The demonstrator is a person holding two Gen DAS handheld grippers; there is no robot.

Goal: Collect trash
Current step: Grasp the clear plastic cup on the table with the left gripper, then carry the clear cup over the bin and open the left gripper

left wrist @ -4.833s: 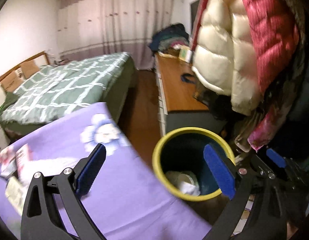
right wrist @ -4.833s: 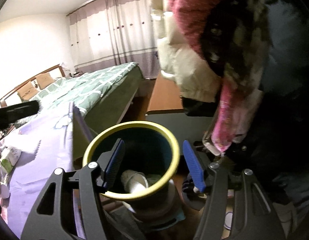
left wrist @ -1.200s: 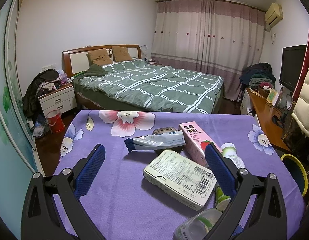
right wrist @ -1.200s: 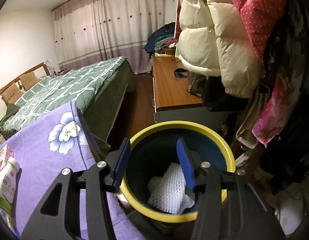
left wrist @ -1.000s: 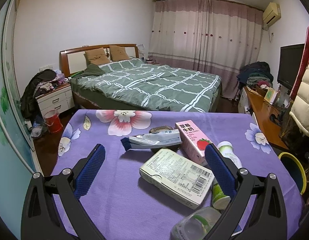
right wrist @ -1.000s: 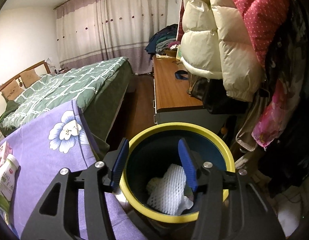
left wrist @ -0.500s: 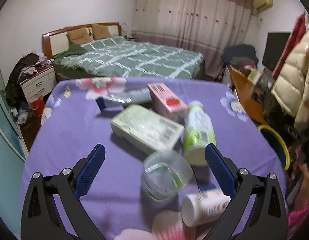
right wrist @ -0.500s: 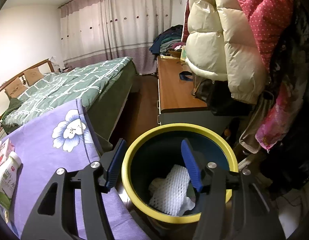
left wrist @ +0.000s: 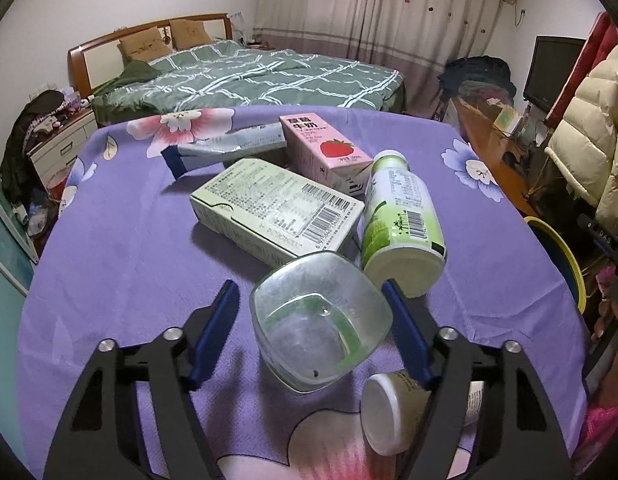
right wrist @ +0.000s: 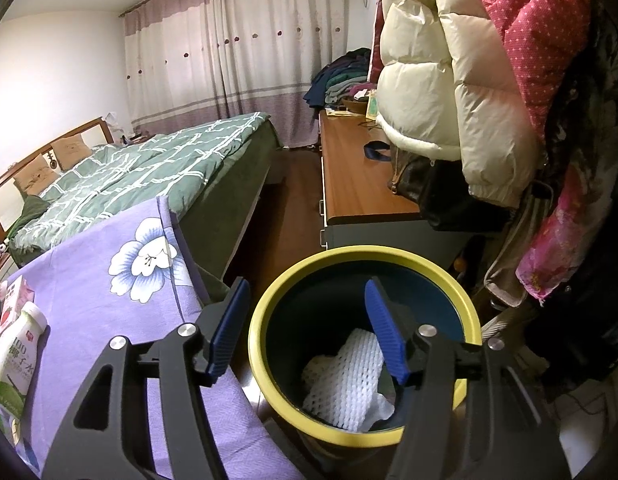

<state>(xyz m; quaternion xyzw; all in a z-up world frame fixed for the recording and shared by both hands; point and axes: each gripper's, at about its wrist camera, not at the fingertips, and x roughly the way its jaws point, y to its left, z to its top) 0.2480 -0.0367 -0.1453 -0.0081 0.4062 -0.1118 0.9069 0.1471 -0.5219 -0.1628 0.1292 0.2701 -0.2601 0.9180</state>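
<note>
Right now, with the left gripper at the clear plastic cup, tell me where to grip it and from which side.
Grip the clear plastic cup across its side walls just behind the rim, coming from above and behind. It lies tipped with its mouth toward the camera, already between the left gripper's closing fingers. Keep clear of the small white bottle beside the right finger.

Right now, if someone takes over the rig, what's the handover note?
Left gripper: jaws have just been closing around the clear cup, which lies on the purple table. A gap shows at one pad, so it is not gripped yet.
Right gripper: open, empty, over the yellow-rimmed bin.
Done: white foam net is in the bin.
Left: clear cup, green bottle, pink carton, flat box, tube, small white bottle, all on the table.
</note>
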